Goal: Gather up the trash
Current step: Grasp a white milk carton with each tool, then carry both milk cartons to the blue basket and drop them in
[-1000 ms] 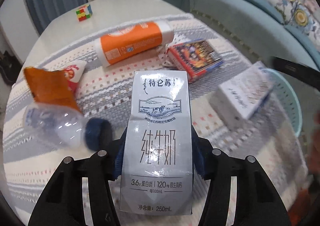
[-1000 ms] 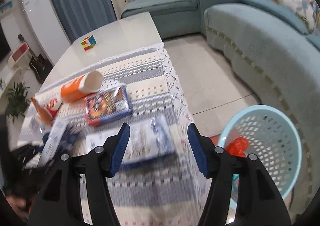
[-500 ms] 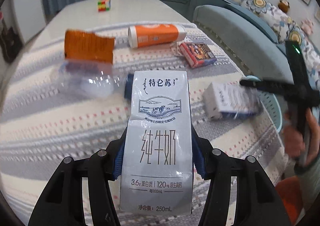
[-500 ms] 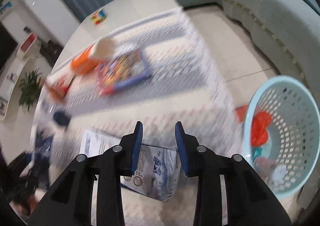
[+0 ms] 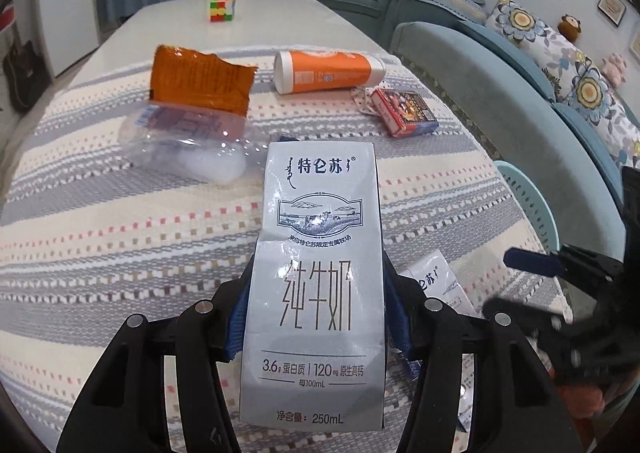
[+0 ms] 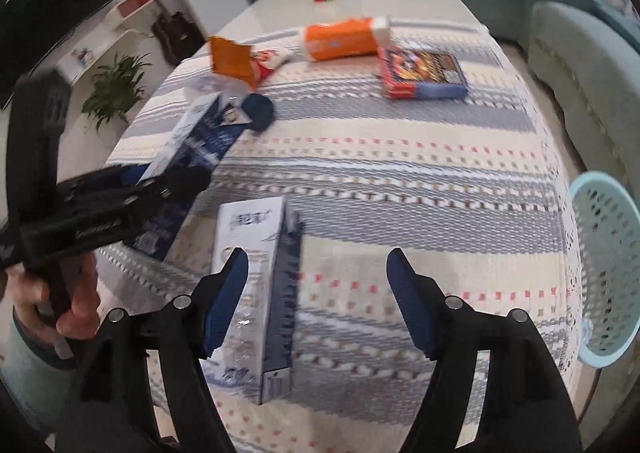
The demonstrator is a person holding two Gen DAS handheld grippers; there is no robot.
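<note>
My left gripper (image 5: 316, 293) is shut on a grey-white 250 mL milk carton (image 5: 316, 273) and holds it above the striped tablecloth (image 5: 120, 237); gripper and carton also show in the right wrist view (image 6: 192, 157). My right gripper (image 6: 316, 273) is open and empty above a second milk carton (image 6: 260, 285) lying on the cloth by its left finger; this carton shows in the left wrist view (image 5: 436, 281). A light-blue trash basket (image 6: 604, 261) stands off the table's right edge.
On the cloth lie a crushed clear bottle (image 5: 184, 141) with a blue cap (image 6: 258, 111), an orange wrapper (image 5: 200, 81), an orange-white bottle (image 5: 328, 71) and a red-blue box (image 5: 404, 113). A puzzle cube (image 5: 221, 9) sits far back. A blue sofa (image 5: 500, 65) is on the right.
My right gripper has opened wide and left the second milk carton lying on the cloth. My left gripper still holds its carton and has swung toward the right.
</note>
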